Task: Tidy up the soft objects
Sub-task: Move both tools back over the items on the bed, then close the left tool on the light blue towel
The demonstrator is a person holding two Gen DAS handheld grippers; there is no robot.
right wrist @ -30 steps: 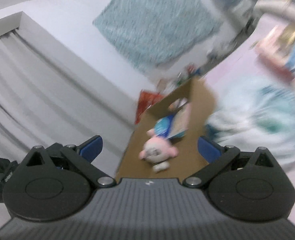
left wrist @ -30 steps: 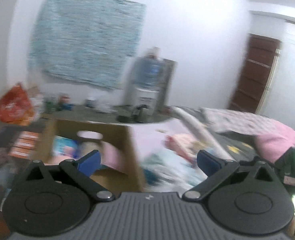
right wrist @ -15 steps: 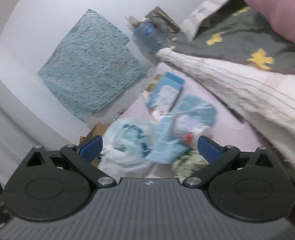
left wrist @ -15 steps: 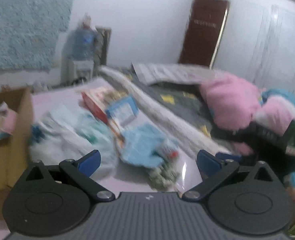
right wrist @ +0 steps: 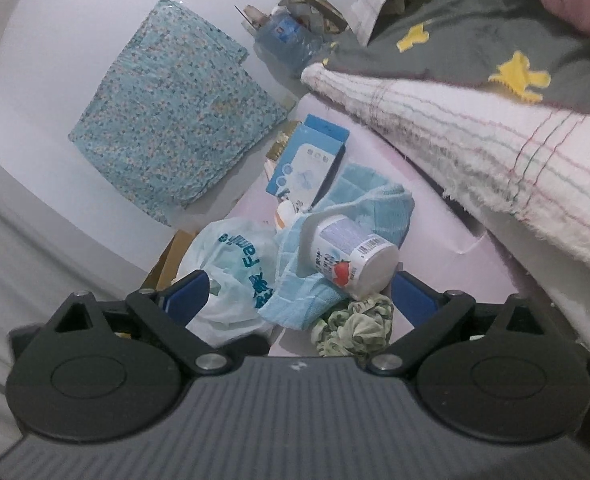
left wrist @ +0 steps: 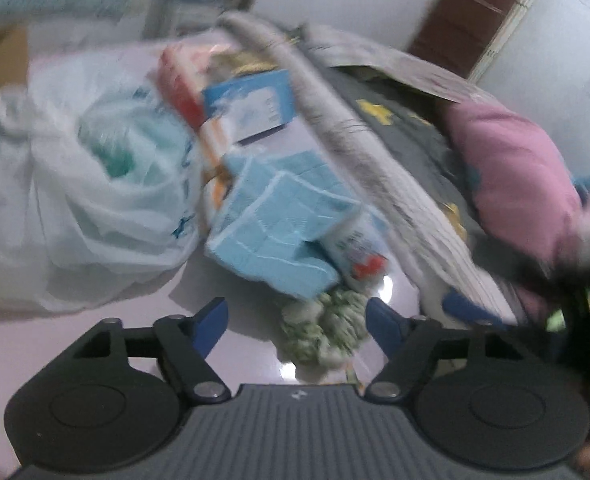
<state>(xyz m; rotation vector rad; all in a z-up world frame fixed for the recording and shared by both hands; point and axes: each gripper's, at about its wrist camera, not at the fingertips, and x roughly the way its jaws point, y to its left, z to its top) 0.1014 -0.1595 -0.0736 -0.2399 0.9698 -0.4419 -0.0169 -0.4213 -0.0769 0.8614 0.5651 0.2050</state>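
Observation:
A green-and-white scrunchie (left wrist: 323, 329) lies on the pink floor just ahead of my open, empty left gripper (left wrist: 297, 318). It also shows in the right wrist view (right wrist: 355, 326), between the fingers of my open, empty right gripper (right wrist: 299, 292). A light blue cloth (left wrist: 275, 220) (right wrist: 335, 240) lies behind it, with a white strawberry-print tub (right wrist: 351, 258) (left wrist: 361, 250) on its side against it. A white plastic bag (left wrist: 79, 200) (right wrist: 235, 268) sits to the left.
A blue-and-white box (right wrist: 309, 160) (left wrist: 255, 106) lies behind the cloth. A striped white blanket (right wrist: 495, 152), a grey star-print cover (right wrist: 475, 40) and a pink cushion (left wrist: 515, 176) lie on the right. A cardboard box (right wrist: 171, 258) edge shows behind the bag. A water bottle (right wrist: 291, 36) stands by the wall.
Both grippers have swung away from the cardboard box with the plush toy and come down toward the floor pile. The scrunchie now lies close in front of both. Both stay open.

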